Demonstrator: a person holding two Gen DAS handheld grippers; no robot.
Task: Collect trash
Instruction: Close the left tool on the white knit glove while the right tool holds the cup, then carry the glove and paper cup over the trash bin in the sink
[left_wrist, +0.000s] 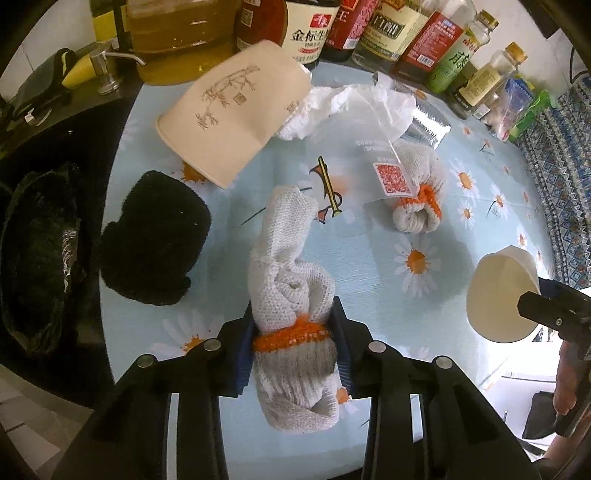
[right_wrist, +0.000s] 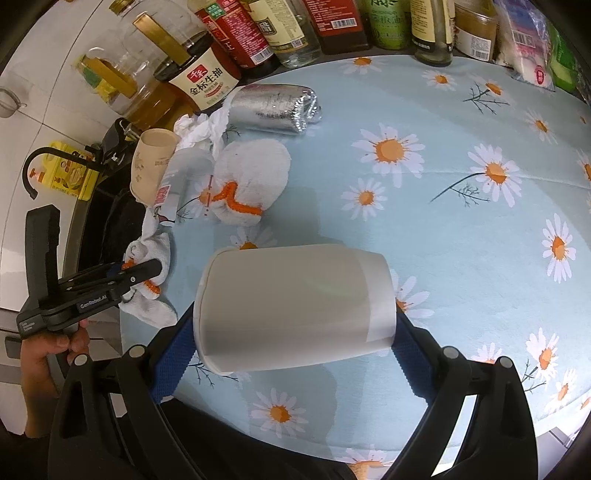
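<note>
Gloves and cups lie scattered as trash over a desk (right_wrist: 461, 236) covered in pale blue cloth printed with daisies. The nearest white knit glove (left_wrist: 291, 280), with an orange band at its cuff, is crumpled and stands partly upright between the blue pads of the left tongs (left_wrist: 295, 343), which are closed nearly all the way and pinch it at the cuff; the right wrist view shows the same grip from the side. A second white glove (left_wrist: 417, 192) with an orange cuff lies further back, partly under a clear plastic wrapper (left_wrist: 369, 158) bearing a red code label. Behind them a beige paper cup (left_wrist: 236, 110) with a brown line drawing lies on its side, touching crumpled white tissue (left_wrist: 317, 107), and a rolled silver foil packet (right_wrist: 275, 107) rests near the bottles (right_wrist: 280, 26) lined along the back edge. A black cloth (left_wrist: 155, 243) lies at the desk's left edge. The right tongs (right_wrist: 295, 332) stand wide and clamp a plain white paper cup (right_wrist: 295, 302) sideways, one pad at its rim end and one at its base, held above the cloth. A hand (right_wrist: 48, 354) grips the left tool's handle.
</note>
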